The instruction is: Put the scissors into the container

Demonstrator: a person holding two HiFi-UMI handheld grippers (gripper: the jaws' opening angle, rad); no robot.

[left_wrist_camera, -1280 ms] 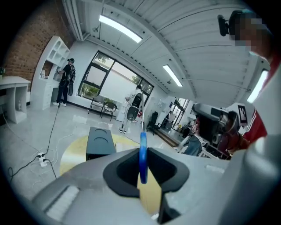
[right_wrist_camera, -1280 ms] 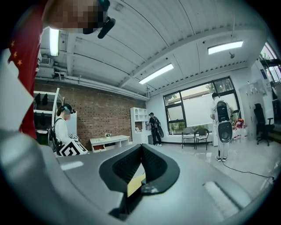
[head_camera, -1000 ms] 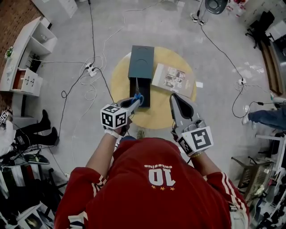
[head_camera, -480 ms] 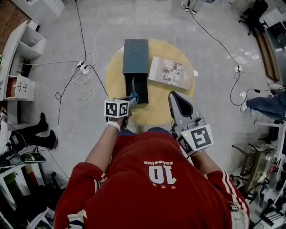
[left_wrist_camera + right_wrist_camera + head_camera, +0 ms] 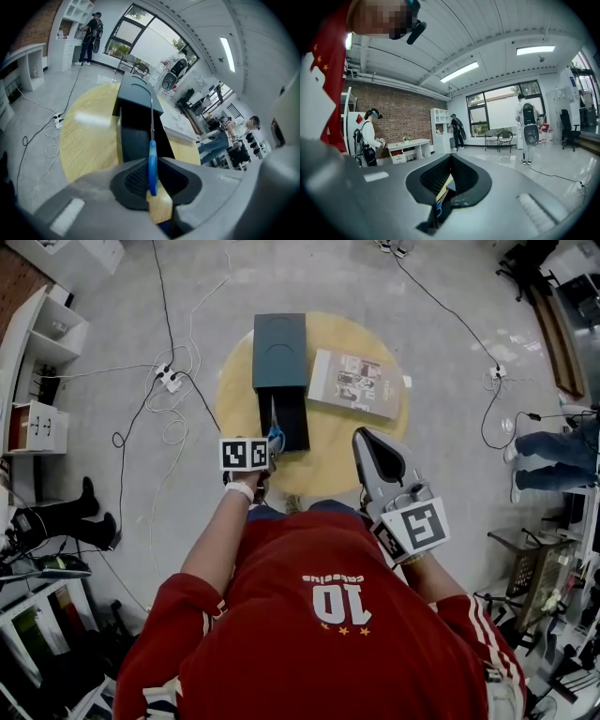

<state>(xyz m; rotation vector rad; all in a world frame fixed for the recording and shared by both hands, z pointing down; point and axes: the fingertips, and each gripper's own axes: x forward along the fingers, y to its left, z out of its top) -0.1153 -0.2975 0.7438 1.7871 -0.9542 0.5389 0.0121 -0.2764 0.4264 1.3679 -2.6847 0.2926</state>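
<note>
A pair of scissors with a blue handle (image 5: 276, 438) is clamped in my left gripper (image 5: 271, 443). Its thin blade (image 5: 273, 414) points away from me over the open black part of the dark container (image 5: 293, 418). The container's teal closed part (image 5: 279, 351) lies beyond. In the left gripper view the blue handle (image 5: 152, 161) stands edge-on between the pads, with the container (image 5: 136, 124) straight ahead. My right gripper (image 5: 372, 442) hovers off to the right of the container, shut and empty; its jaws (image 5: 451, 157) meet at the tips.
The container sits on a round yellow table (image 5: 330, 474). A printed booklet (image 5: 354, 382) lies to its right. Cables and a power strip (image 5: 170, 379) trail on the floor at left, near white shelving (image 5: 37, 343). People stand in the room beyond.
My left gripper has swung the scissors from a slant to point straight ahead, the blade now lying over the container's open part. The right gripper has barely moved.
</note>
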